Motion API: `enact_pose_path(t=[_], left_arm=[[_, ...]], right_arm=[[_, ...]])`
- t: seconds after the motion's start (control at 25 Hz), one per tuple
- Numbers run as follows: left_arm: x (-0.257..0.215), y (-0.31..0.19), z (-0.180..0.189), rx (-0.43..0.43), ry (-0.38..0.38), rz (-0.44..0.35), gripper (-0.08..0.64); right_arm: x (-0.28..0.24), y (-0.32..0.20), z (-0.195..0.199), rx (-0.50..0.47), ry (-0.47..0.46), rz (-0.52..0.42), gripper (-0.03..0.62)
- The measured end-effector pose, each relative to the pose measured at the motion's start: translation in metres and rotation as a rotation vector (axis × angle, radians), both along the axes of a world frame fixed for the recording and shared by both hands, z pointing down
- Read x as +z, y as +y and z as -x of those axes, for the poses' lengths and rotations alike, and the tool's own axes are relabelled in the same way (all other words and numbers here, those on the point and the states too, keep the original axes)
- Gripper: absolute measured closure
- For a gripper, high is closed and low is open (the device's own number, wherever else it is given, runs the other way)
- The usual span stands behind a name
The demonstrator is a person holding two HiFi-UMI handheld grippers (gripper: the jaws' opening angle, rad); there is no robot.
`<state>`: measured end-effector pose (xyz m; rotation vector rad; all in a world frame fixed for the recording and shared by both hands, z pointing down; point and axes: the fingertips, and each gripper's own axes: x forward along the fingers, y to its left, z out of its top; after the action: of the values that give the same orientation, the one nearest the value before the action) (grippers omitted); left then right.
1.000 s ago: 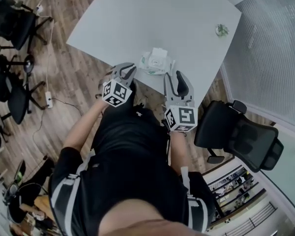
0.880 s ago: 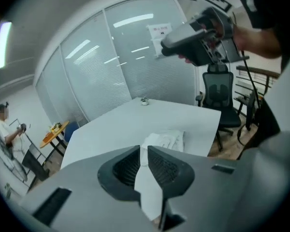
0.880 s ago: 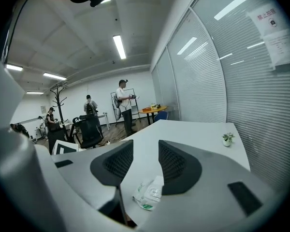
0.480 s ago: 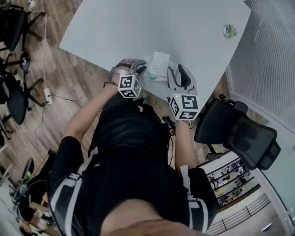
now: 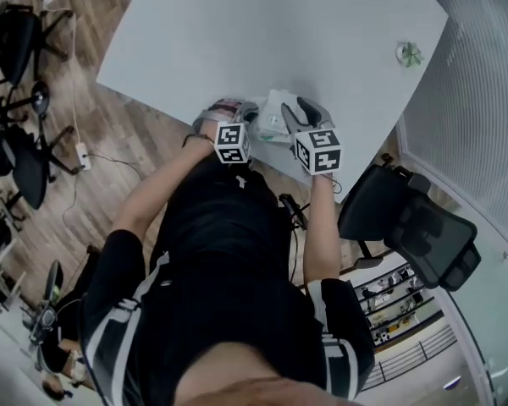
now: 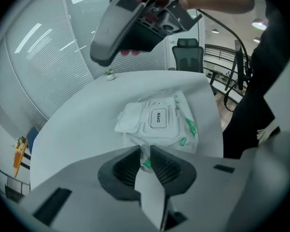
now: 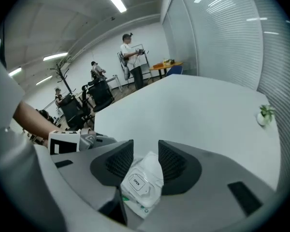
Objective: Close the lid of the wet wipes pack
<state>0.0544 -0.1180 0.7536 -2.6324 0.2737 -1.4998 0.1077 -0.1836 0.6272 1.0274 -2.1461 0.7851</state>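
Wipes pack (image 6: 170,124) on the table's (image 6: 82,115) near edge, lid (image 6: 130,119) flipped open.
The left gripper (image 6: 145,153) is nearly closed and seems to pinch the pack's near edge. The right gripper (image 7: 145,146) hangs just over the pack with its jaws spread, the pack showing between them.

"OPEN" on wet wipes pack (image 6: 159,123)
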Motion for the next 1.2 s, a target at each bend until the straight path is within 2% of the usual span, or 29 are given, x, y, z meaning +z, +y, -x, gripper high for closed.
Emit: enact_pose_path(t=[0.24, 0.56, 0.88, 1.2], left_arm=[[-0.002, -0.002, -0.002, 0.013, 0.030, 0.061, 0.482], [0.000, -0.004, 0.000, 0.005, 0.065, 0.090, 0.482], [0.001, -0.005, 0.003, -0.014, 0.078, 0.096, 0.482], [-0.001, -0.003, 0.004, -0.040, 0.087, 0.091, 0.482]], right_arm=[[0.052, -0.004, 0.003, -0.260, 0.090, 0.179, 0.426], [0.105, -0.015, -0.001, -0.449, 0.185, 0.327, 0.436], [0.127, -0.006, 0.007, -0.581, 0.196, 0.414, 0.434], [0.094, -0.005, 0.006, -0.578, 0.177, 0.344, 0.477]])
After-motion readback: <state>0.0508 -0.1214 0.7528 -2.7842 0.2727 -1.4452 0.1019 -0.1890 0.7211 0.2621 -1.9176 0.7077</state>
